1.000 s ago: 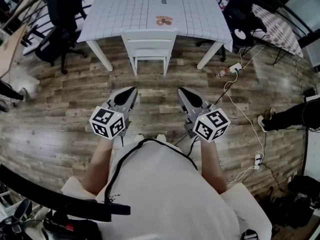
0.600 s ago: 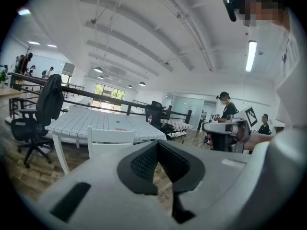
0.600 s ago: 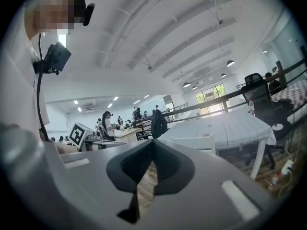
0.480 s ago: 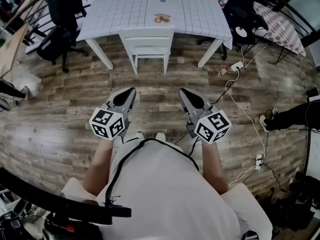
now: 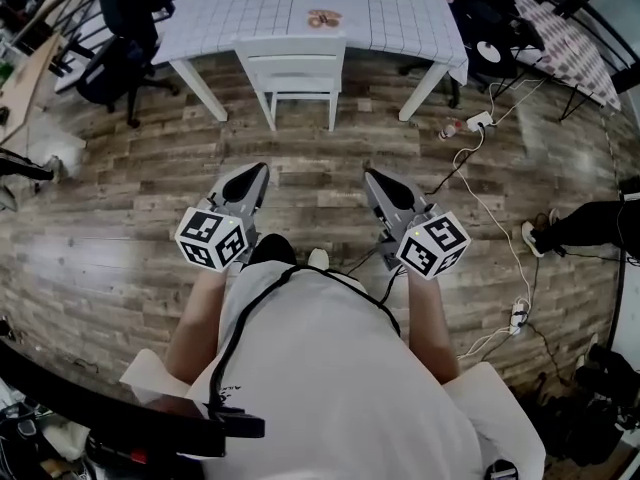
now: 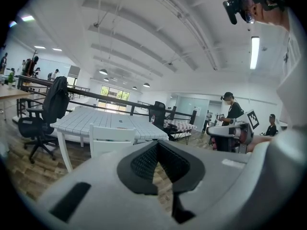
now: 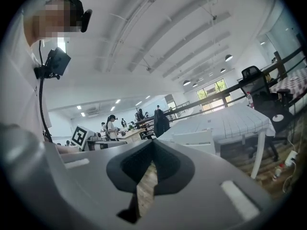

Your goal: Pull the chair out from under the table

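The plank floor [image 5: 120, 218] fills most of the head view. At its far side stands the tabletop [image 5: 250, 8], covered with a white checked cloth. The white chair [image 5: 295, 68] is pushed in at the tabletop's near edge, backrest toward the person. The left claw [image 5: 260, 168] and the right claw [image 5: 371, 174] are side by side above the floor, well apart from the chair and pointed toward it. Both are fully closed with nothing between the jaws. A small brown item [image 5: 322, 17] lies on the cloth beyond the chair.

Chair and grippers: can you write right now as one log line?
step: before grasp | chair: pushed in under table, untouched | left gripper: shut, empty | right gripper: shut, empty | gap: both short of chair
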